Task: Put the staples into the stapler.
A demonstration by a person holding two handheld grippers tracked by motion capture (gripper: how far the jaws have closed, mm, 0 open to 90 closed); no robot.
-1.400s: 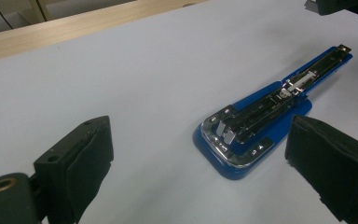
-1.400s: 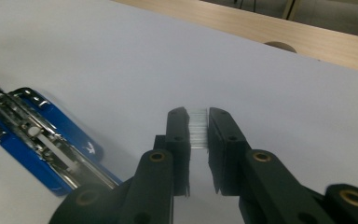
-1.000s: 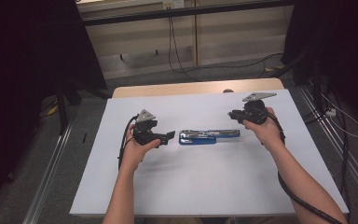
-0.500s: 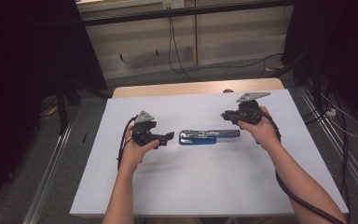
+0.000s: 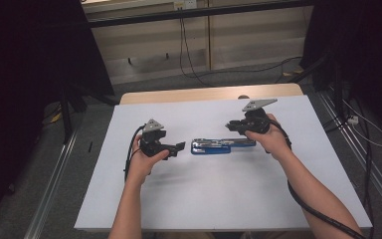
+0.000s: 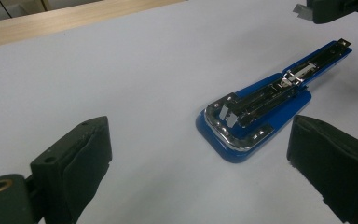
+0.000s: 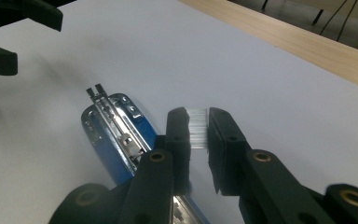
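Observation:
A blue stapler (image 5: 214, 145) lies swung open on the white table top (image 5: 209, 199), its chrome staple channel facing up. It appears again in the left gripper view as the stapler (image 6: 261, 112) and in the right gripper view as the stapler (image 7: 116, 135). My left gripper (image 5: 179, 148) rests just left of it, jaws wide open and empty (image 6: 200, 140). My right gripper (image 5: 230, 125) hovers above the stapler's right end, shut on a small silvery strip of staples (image 7: 197, 130) between its pads (image 7: 198, 116).
The table's far edge is a bare wooden strip (image 5: 209, 93). Cables (image 5: 189, 55) run over the floor behind it, and metal rails (image 5: 49, 189) line both sides. White surface lies free in front of the stapler.
My right gripper has drifted left with the staple strip, closer over the stapler's right end. The left gripper and the stapler have stayed put.

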